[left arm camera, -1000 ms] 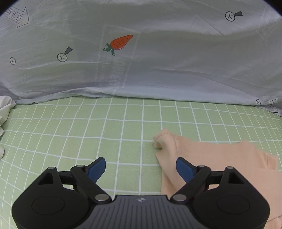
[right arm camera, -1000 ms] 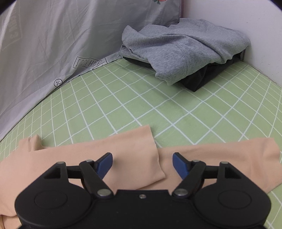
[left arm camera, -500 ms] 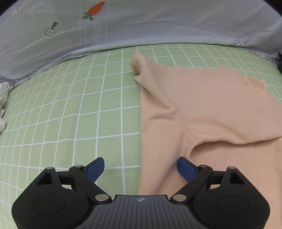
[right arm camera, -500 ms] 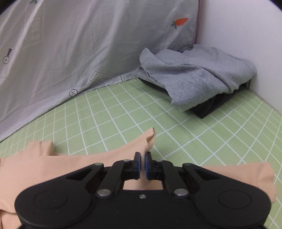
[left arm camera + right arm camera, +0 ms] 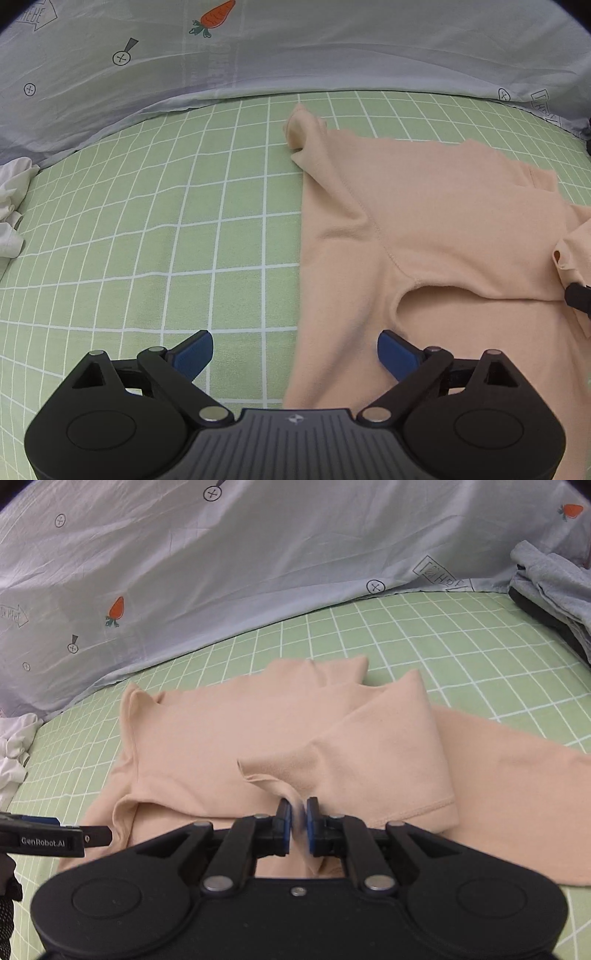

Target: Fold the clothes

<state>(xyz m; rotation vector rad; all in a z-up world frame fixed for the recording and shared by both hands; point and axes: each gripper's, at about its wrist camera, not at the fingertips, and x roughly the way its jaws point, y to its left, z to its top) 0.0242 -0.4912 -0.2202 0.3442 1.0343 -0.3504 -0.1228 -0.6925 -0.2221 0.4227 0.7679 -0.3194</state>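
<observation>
A peach shirt [image 5: 436, 221] is spread on the green checked sheet [image 5: 147, 229], toward the middle of the bed, with its upper part near the grey cover [image 5: 295, 55] at the far edge. The right gripper [image 5: 298, 821] is pressed together on a fold of the shirt's cuff, and the sleeve [image 5: 373, 746] is seen lifted and carried over the body of the shirt. The left gripper [image 5: 294, 350] is spread wide, with nothing between its pads; it is held low above the left side edge of the shirt, near the armpit seam. It is judged that a sleeve fold is in hand. To do it well, the sleeve should be drawn across the chest with a light, even pull, so that the fold line stays straight at the shoulder and the body is not dragged along the sheet. The cuff should be laid down flat before the pinch is released, otherwise the thin, soft fabric can spring back or bunch. The left side may be pressed down by the free gripper if the shirt starts to slide. A grey garment [image 5: 554, 579] lies at the right far corner and some white cloth [image 5: 13, 206] at the left edge; both are well apart from the shirt.
</observation>
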